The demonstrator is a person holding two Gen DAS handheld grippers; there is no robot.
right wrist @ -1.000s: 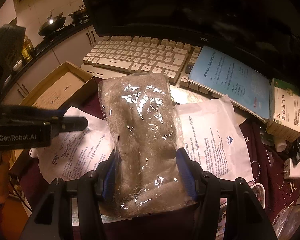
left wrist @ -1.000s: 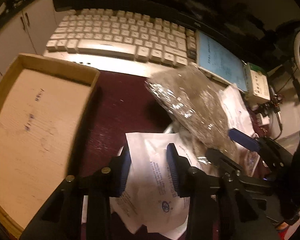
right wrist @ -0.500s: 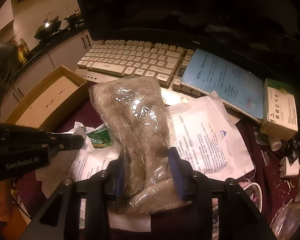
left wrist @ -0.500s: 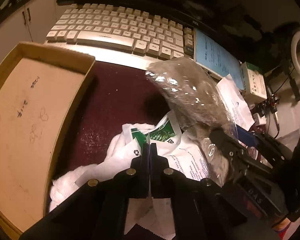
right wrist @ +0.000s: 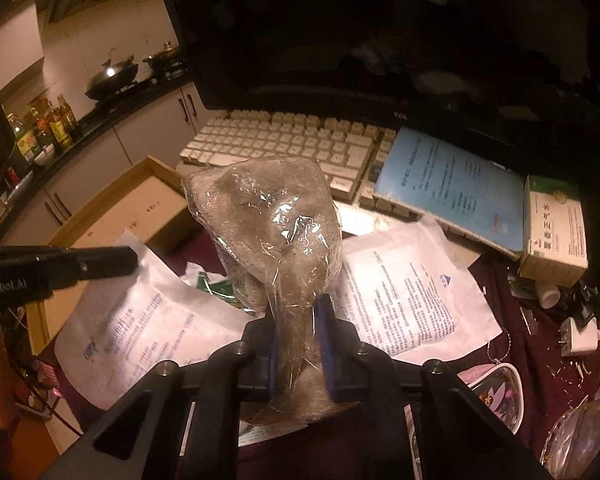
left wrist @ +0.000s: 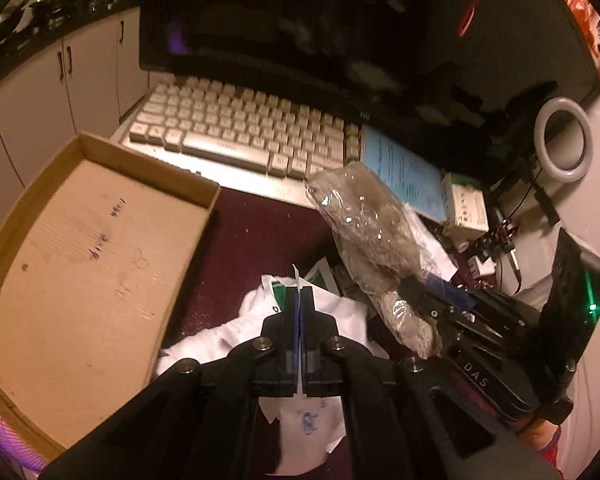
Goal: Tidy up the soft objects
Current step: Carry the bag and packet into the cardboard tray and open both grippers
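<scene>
presently: right gripper (right wrist: 300,332), jaws just closed, pinching the narrow end of a clear bag of grey fluff (right wrist: 272,224), held clear above the papers right of the cardboard tray (left wrist: 80,260), likely its destination. left gripper (left wrist: 300,312), pressed together on a white printed pouch (left wrist: 332,312) beside that tray. legible: "robot.ai" on the left gripper, "das" on the right; print on the pouch unreadable.

Count, placed relative to cream-white computer keyboard (right wrist: 288,144) (one):

- shallow brown cardboard box tray (left wrist: 80,264): one, left of keyboard, nearer camera.
- clear plastic bag of grey fluffy material (right wrist: 272,232): one, in front of keyboard.
- white printed flat packets (right wrist: 408,292) (right wrist: 140,320): at least two, in front of keyboard.
- light blue printed booklet (right wrist: 448,184): one, at keyboard's right end.
- white-and-green small carton (right wrist: 552,236): one, right of booklet.
- white ring light (left wrist: 564,144): one, far right.
</scene>
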